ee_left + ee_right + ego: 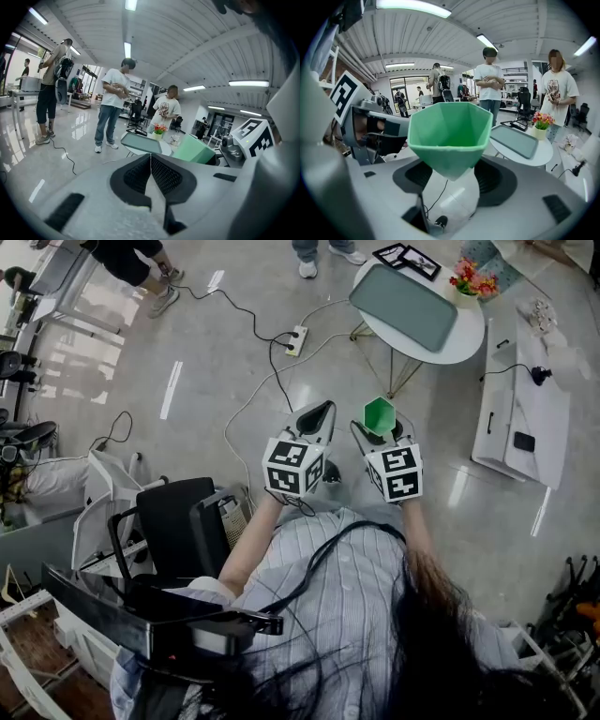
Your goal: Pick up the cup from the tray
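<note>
Since both tools are held close in front of the person's chest, the nearest things tell most of the story. The right gripper (380,433) has its jaws closed on the narrow lower end of the green faceted cup (379,414), with the wide open mouth pointing forward and away from the person. Gripping the taper low down seems sensible, as the pads get the slimmest part to close on and the rim is left free. In the right gripper view the cup (445,133) fills the middle, its base sunk between the two dark pads.

Just beside it, the left gripper (317,418) has its jaws pressed together on nothing; its own view shows the ribbed pads meeting along one seam (151,169). It looks to be idle, held level with its partner only to stay out of the way.

Farther out lies bare glossy floor (187,381), with a cable running to a power strip (297,338). Beyond that stands the round white table (466,338) carrying the grey-green tray (405,306), well apart from the cup and with nothing on it. A small flower pot (472,279) sits by the tray's far edge. By this layout the pick looks done: the cup is off the tray and carried near the body. Several people (490,77) stand behind the table, watching.
</note>
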{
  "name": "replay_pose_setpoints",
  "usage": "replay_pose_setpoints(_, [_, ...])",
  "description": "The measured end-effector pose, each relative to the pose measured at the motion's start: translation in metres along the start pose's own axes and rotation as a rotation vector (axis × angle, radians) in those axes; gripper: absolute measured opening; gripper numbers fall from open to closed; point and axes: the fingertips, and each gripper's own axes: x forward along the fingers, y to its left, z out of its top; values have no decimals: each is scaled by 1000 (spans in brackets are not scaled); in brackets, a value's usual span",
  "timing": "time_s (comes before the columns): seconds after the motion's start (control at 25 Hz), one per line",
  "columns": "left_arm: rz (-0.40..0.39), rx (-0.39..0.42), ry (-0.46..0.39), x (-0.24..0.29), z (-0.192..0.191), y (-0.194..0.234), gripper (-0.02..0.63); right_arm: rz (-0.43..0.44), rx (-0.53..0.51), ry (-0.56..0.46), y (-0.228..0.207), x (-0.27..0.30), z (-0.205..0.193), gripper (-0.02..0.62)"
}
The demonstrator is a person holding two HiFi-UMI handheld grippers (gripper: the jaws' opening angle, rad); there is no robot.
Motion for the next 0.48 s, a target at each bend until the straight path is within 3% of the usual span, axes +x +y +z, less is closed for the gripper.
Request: replay_pose_setpoints(0.48, [-36,15,-15,-13,-11,-25,15,-11,-51,13,20,-26,-18,291])
